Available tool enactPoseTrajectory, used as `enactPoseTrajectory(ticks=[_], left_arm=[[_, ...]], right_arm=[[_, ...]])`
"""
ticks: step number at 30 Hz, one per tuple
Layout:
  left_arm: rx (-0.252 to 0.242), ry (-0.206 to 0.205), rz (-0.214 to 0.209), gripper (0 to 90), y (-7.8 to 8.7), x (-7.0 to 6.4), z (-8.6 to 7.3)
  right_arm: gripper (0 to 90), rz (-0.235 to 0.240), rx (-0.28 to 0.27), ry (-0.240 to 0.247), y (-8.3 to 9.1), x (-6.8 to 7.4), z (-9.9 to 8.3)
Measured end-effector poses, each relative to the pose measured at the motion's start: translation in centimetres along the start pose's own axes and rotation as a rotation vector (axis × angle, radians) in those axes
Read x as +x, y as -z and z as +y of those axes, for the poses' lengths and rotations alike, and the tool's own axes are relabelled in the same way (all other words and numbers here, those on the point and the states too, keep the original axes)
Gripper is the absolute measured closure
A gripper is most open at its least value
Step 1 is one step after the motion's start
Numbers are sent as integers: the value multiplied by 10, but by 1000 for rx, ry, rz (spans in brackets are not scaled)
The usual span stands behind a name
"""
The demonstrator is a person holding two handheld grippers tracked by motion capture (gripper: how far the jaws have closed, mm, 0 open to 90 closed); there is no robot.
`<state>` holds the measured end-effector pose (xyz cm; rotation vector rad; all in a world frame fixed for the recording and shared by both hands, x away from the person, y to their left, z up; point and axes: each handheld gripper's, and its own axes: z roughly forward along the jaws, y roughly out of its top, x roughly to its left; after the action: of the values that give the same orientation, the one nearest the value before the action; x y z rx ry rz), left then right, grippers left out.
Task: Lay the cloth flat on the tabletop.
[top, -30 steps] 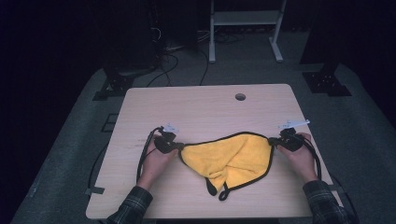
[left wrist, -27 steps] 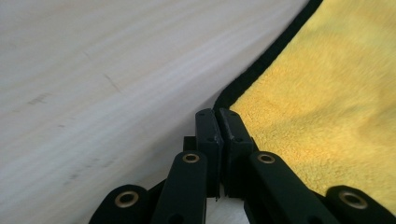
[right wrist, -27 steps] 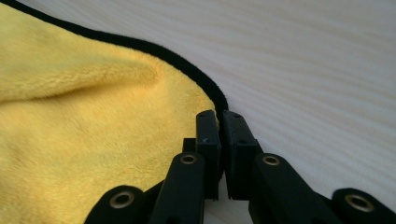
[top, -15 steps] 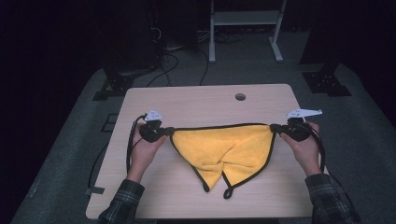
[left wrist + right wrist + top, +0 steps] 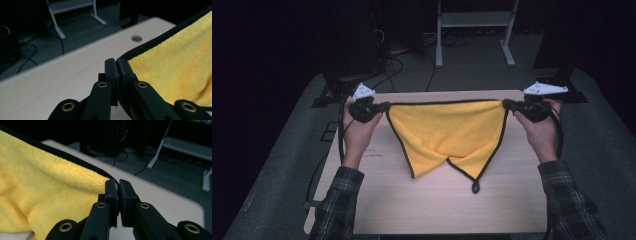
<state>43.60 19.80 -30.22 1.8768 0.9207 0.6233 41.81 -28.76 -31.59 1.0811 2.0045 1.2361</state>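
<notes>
Raised and stretched wider yellow cloth, left claw and right claw clamped on its top corners

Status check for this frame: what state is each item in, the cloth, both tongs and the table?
Yellow cloth: held up by two corners, top edge taut, lower part hanging to the table.
Left tongs: shut on a cloth corner.
Right tongs: shut on the other corner.
Wooden table: upright, bearing the cloth's lower end.

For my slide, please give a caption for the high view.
Two hand-held tools, left and right, stretch a yellow cloth above a wooden table.
</notes>
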Motion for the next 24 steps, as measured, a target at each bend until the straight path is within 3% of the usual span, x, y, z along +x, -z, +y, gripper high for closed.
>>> enactPoseTrajectory(ticks=[5,8,12,18,24], left_arm=[[-113,-37,39,874,22,2,44],[-148,-58,45,875,32,-1,51],[-133,-54,26,874,32,-4,38],[-71,-33,-18,874,19,-8,3],[-52,6,-54,874,14,-8,-21]], right_arm=[[851,-48,-133,23,17,-3,44],[850,-50,-185,36,28,-1,55],[850,-34,-180,38,30,1,47],[850,7,-107,7,13,3,4],[850,41,-89,-9,12,7,-19]])
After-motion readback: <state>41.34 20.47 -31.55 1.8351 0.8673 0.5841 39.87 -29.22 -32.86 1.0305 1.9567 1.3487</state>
